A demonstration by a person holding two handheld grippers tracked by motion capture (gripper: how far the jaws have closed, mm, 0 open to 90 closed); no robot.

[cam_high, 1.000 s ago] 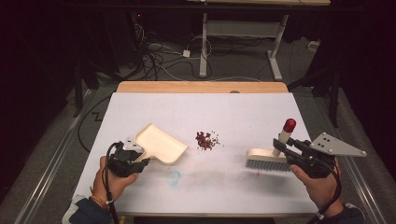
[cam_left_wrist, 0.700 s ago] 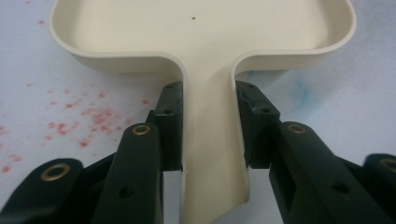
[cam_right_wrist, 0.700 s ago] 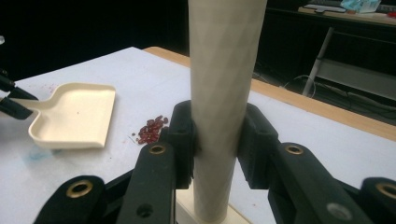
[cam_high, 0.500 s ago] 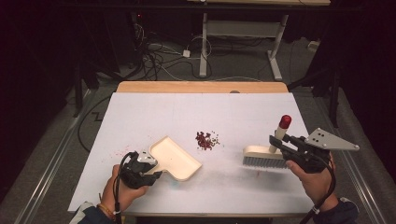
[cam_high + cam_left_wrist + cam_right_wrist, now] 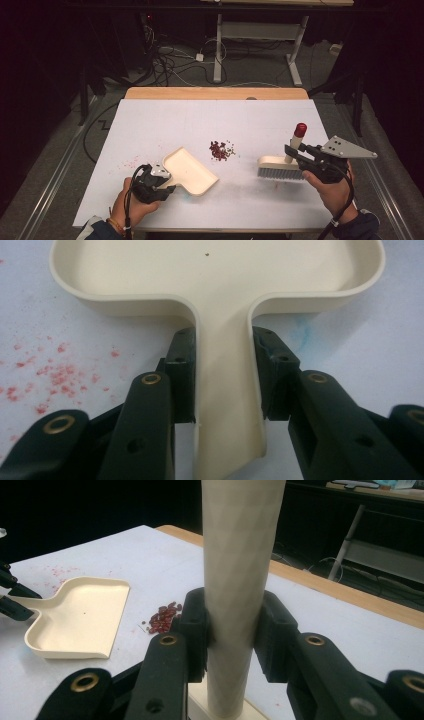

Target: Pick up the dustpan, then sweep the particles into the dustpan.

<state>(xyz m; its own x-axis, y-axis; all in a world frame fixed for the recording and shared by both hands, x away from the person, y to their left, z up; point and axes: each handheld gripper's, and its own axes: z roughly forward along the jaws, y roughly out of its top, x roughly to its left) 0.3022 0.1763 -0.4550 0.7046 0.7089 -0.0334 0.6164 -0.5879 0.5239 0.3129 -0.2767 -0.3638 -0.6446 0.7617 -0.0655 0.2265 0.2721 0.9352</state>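
High view, item by item. Dustpan (image 5: 190,172): cream, flat on the white table (image 5: 150,125), near its front edge and left of centre. My left gripper (image 5: 162,181) has its jaws closed on the dustpan's handle, which the left gripper view shows pinched on both sides. Long axis runs from the handle at the near left to the open mouth at the far right, so the mouth points toward the red beans (image 5: 220,149).

Brush (image 5: 280,167): cream block, bristles down on the table, right of the beans and apart from them. Its handle stands nearly upright, red cap on top, leaning slightly away from me. My right gripper (image 5: 291,151) has its jaws clamped around that handle.

Red beans: one small loose pile near the table's middle, between pan mouth and brush, touching neither.

Progress, as I judge it: both tools are in hand and set either side of the pile; pan tray holds no beans. Sweeping is all left to do.
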